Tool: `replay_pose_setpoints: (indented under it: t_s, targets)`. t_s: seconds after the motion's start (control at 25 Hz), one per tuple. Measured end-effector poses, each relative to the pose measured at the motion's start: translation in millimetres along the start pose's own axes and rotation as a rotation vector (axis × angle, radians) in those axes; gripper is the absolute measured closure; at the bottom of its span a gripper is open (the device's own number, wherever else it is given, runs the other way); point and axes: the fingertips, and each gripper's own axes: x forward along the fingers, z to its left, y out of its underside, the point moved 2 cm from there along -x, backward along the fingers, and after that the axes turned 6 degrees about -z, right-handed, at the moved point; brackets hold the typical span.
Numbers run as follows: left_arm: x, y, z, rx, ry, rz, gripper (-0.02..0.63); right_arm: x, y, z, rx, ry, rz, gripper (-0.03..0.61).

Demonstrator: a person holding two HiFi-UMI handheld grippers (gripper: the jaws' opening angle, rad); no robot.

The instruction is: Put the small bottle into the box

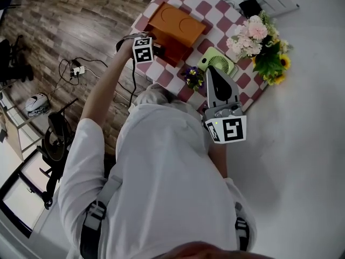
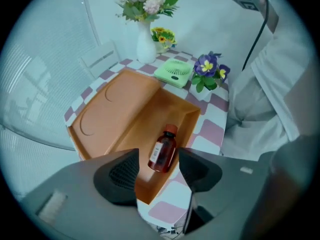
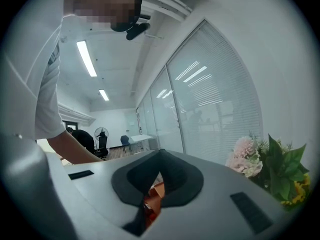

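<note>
A small brown bottle [image 2: 163, 149] with a red cap and white label lies on its side in the tray of the open orange box [image 2: 170, 109]. The box's lid [image 2: 112, 106] is folded back flat beside the tray. My left gripper [image 2: 158, 165] hangs above the bottle, pointing down, open and holding nothing. In the head view this gripper [image 1: 144, 50] is over the near corner of the box [image 1: 175, 26]. My right gripper [image 1: 212, 75] stays level over the table's near edge, its jaws [image 3: 160, 156] shut with nothing between them.
On the pink-and-white checked tablecloth [image 1: 215, 9] stand a green desk fan [image 1: 217, 62], a pot of purple flowers [image 1: 193, 77] and a white vase with a bouquet [image 1: 259, 42]. Left of the table, cables lie on the wooden floor [image 1: 78, 69].
</note>
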Motion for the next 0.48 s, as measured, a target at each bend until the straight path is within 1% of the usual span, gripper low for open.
replay_pose_setpoints:
  t_s: [0.16, 0.24, 0.28, 0.36, 0.48]
  targets:
    - [-28.0, -4.3, -11.2, -0.061, -0.07, -0.092, 0.414, 5.6, -1.7, 3.5, -0.007, -0.038, -0.009, 0.577]
    - [-45.7, -10.6, -17.7, -0.096, -0.119, -0.156, 0.438, 7.9, -4.2, 3.8, -0.006, -0.05, -0.016, 0.577]
    - [-56.4, -14.7, -20.6, -0.118, -0.155, -0.196, 0.476, 9.1, -5.7, 4.4, -0.004, -0.055, -0.02, 0.577]
    - [-80.9, -22.9, -26.0, -0.174, -0.245, -0.292, 0.526, 11.6, -8.4, 7.9, -0.003, -0.069, -0.026, 0.577]
    - [-123.4, -34.1, -31.8, -0.3, -0.403, -0.476, 0.592, 18.4, -9.5, 16.1, -0.007, -0.109, -0.03, 0.577]
